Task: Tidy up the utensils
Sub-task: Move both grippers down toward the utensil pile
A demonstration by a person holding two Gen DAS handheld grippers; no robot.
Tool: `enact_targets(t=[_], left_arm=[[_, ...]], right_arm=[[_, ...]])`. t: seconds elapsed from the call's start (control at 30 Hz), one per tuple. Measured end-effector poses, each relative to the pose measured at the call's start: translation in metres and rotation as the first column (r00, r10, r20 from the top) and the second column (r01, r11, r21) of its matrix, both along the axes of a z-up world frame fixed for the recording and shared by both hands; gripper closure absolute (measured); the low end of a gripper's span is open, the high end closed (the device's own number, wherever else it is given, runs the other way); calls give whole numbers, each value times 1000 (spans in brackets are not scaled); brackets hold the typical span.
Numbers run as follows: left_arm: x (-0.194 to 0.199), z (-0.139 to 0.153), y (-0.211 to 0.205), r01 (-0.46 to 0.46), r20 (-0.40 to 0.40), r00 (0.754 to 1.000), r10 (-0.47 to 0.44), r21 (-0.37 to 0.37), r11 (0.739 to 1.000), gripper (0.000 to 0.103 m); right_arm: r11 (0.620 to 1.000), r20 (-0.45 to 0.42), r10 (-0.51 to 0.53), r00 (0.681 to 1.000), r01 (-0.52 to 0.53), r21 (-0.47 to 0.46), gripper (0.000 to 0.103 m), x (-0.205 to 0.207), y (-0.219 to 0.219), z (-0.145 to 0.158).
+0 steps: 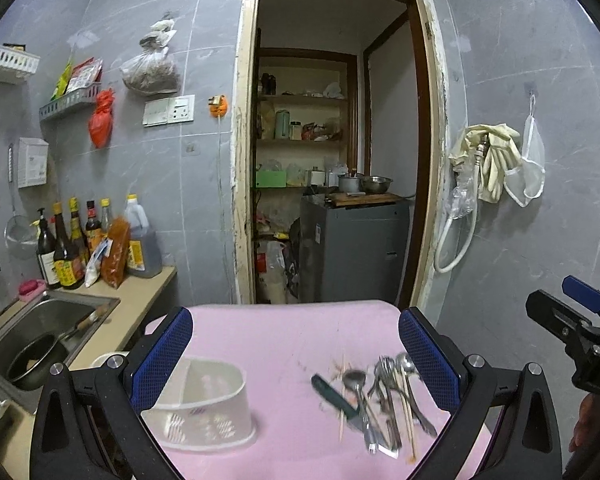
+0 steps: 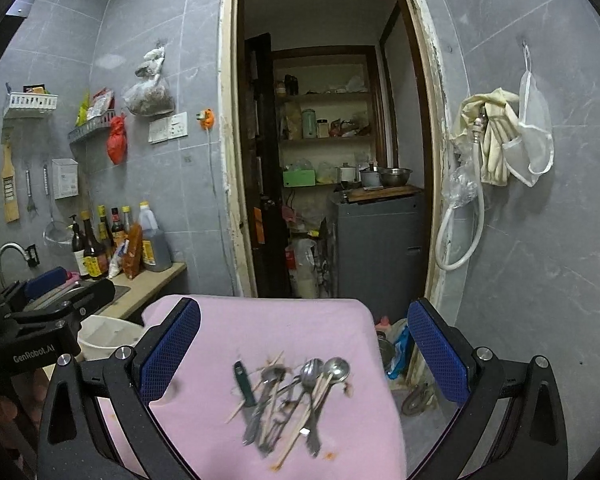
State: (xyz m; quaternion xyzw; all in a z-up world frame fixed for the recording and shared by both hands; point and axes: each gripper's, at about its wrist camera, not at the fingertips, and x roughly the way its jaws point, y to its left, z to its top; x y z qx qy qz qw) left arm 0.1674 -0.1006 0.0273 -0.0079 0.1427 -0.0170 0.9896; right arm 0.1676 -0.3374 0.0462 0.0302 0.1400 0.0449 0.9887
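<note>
- The sorting is not looking started: the utensils (image 2: 288,400) are all lying in one mixed heap on the pink desk (image 2: 260,320), with spoons, a fork, wooden chopsticks and a dark-handled knife (image 2: 245,385) crossing over one another.
- The white caddy (image 1: 204,400) is sitting on the same desk, well apart from the heap and to its left; its compartments are appearing empty, though the translucent wall and motion blur are making that hard to confirm.
- So, as far as can be judged, every piece is waiting to be picked out and dropped into the caddy.
- The left tongs (image 1: 296,356) are standing wide open and gripping nothing; the caddy is lying just inside the left finger, while the heap is sitting close by the right finger (image 1: 428,360), low in the left wrist view.
- The right tongs (image 2: 304,352) are also spread wide and carrying nothing; the heap is lying between the two fingers, roughly centred and a little below them in the right wrist view.
- Neither pair of tongs is touching any utensil; both are hanging above the desk.
- The right tongs are looking better lined up for a first grasp, the top spoon (image 2: 336,370) being the most exposed piece.
- Orange smears (image 2: 328,456) are marking the desk near the heap.
</note>
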Motion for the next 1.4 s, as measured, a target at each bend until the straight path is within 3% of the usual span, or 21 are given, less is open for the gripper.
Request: enact_targets(t=[0.3,0.43,0.6,0.77,1.0,1.3,1.4], left_arm=[[64,-37,-38,-12,-26,1000,13,48,999,0],[89,-64,-53,6,-108,994,0,58,998,0],[121,-100,-64,11,-244,970,2,52,999,14],[153,-136,-65,-17,-394,919,30,36,999,34],[177,-170,-61,-40,-531,847,33,-2,999,42],[200,-195,-44,-62,-660,751,-23,-105,993,46],[205,-197,-38,-65,-672,739,-53,-150,987,50]], right_arm=[[999,-102,28,994,-23,42,4,66,-34,-58],[996,-184,58,981,-45,76,22,96,-43,-93],[991,-283,102,954,-71,116,46,130,-48,-131],[986,-387,133,912,-82,146,61,165,-51,-167],[981,-508,169,845,-93,172,67,205,-51,-210],[962,-582,266,769,-170,214,75,241,-52,-244],[946,-584,321,746,-218,241,75,249,-52,-248]])
